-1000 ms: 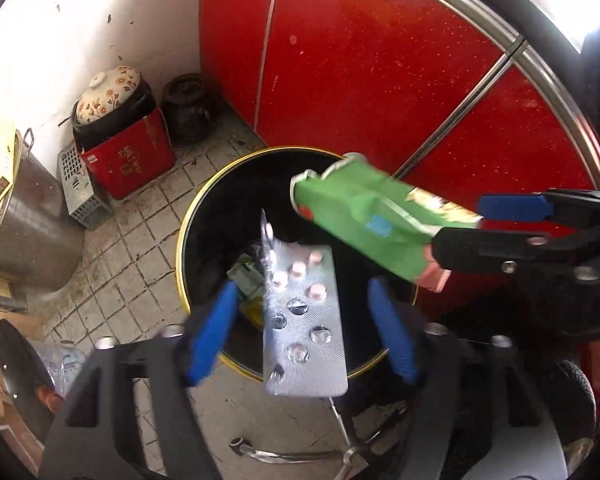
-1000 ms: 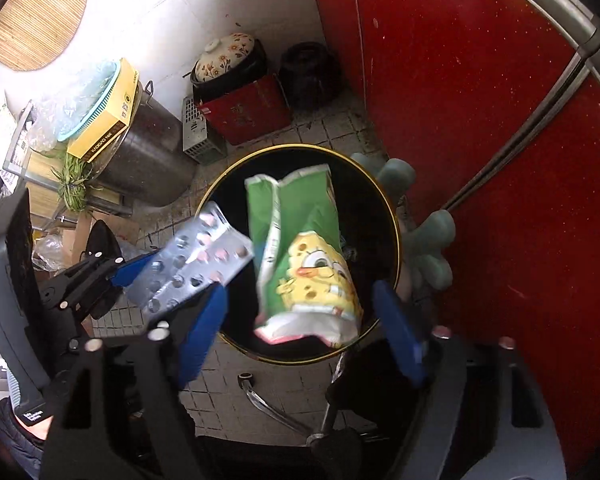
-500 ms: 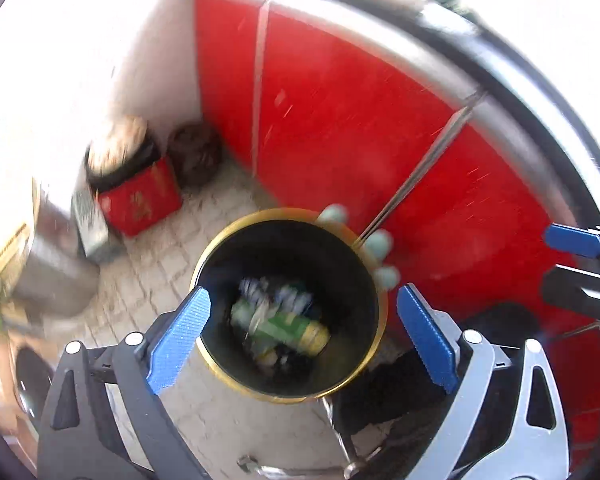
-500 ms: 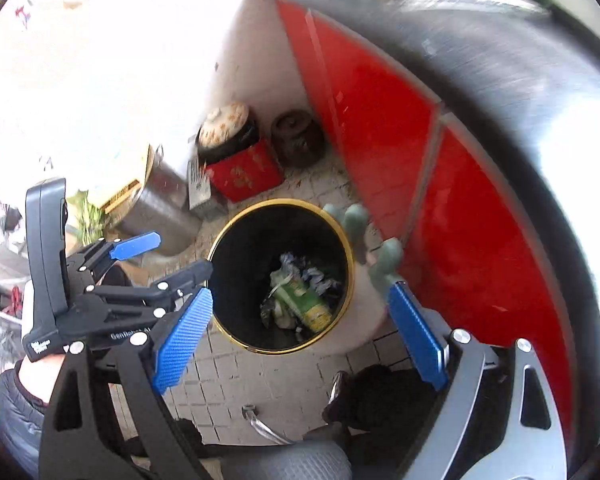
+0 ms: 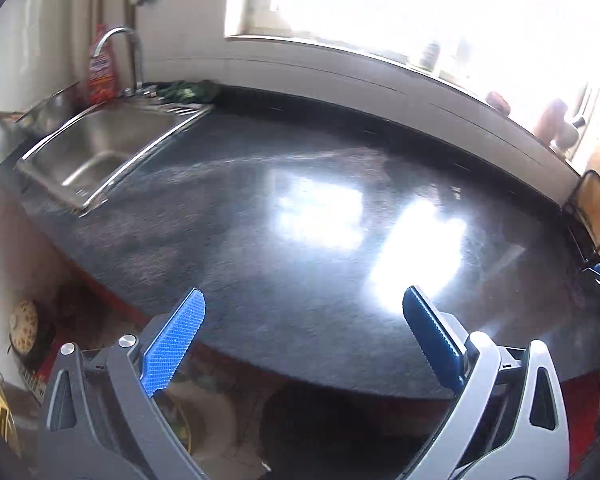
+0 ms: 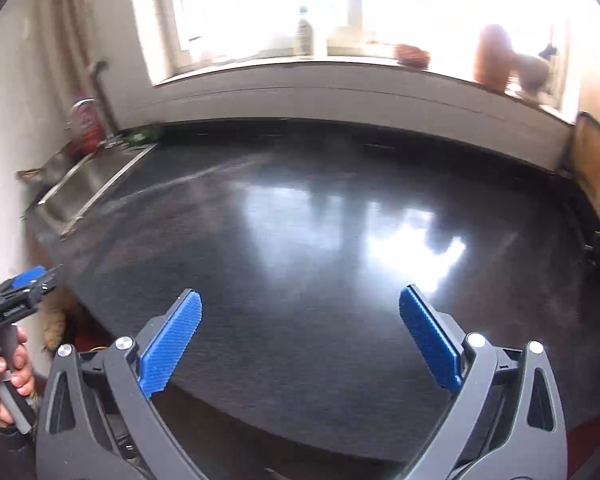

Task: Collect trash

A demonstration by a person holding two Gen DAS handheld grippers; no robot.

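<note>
Two grippers, both empty: left gripper point(image 5: 304, 316) and right gripper point(image 6: 300, 314), jaws spread wide, just been opening, nothing between them. Both angle down over the dark countertop point(image 5: 300, 248). No trash visible on it, so no bearing, axis or nearer hand to call. Sink point(image 5: 100, 152) far left. Bin not in view.

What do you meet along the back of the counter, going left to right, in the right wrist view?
Red bottle by the sink → clear bottle on the windowsill → reddish bowl-like thing → blurred brown jar.
</note>
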